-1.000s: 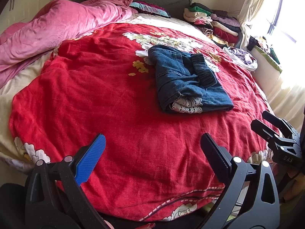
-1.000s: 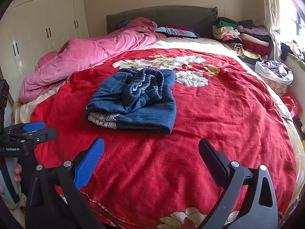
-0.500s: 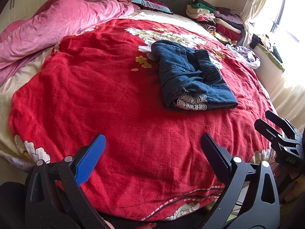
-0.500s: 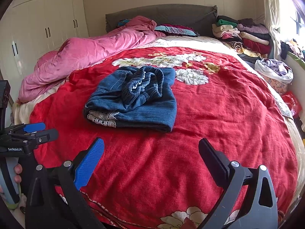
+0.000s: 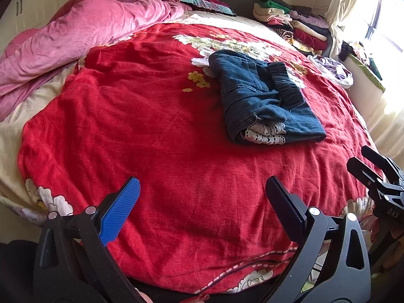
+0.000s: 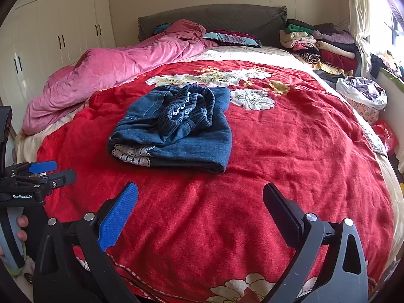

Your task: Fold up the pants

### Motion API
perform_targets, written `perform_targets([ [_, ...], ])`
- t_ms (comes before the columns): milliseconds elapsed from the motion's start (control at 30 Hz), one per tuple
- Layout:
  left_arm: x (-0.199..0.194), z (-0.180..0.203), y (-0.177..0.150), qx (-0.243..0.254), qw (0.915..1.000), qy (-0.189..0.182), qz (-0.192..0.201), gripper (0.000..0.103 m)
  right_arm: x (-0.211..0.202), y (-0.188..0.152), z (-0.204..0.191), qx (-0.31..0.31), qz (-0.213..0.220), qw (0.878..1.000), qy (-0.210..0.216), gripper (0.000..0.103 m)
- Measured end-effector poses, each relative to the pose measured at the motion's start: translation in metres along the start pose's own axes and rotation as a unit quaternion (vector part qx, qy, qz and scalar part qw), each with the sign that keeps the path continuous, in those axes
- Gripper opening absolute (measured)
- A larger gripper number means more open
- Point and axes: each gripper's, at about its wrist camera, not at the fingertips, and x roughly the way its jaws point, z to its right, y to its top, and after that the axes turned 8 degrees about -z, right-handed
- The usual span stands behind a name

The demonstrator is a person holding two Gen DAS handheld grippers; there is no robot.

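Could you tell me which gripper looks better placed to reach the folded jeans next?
Right, probably. From the right gripper the folded jeans lie almost straight ahead; from the left gripper they sit off to the right. Both are open and empty.

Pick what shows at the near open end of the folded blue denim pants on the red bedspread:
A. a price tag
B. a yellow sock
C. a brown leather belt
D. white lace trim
D: white lace trim peeks from the near end of the folded blue denim pants; both grippers are open and clear of them.
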Motion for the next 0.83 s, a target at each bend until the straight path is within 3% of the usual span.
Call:
perform_targets([
  [300,0.013,-0.011,0.005,-0.016,0.9991,0.039,0.001,0.093,0.010,-0.003,0.024,0.019,-0.009,1.000,-0.020,0.099],
  [400,0.016,-0.026,0.015,-0.016,0.9996,0.022,0.009,0.093,0.018,-0.001,0.049,0.036,-0.012,0.998,-0.045,0.099],
  [567,0.042,-0.069,0.057,-0.034,0.9967,0.073,-0.013,0.093,0.034,0.016,0.127,0.088,-0.023,0.989,-0.115,0.098],
  [700,0.072,-0.123,0.102,-0.072,0.9890,0.124,-0.035,0.093,0.047,0.040,0.203,0.123,-0.034,0.973,-0.194,0.098],
  [833,0.098,-0.173,0.147,-0.120,0.9799,0.152,-0.048,0.093,0.070,0.060,0.281,0.178,-0.058,0.958,-0.217,0.099],
])
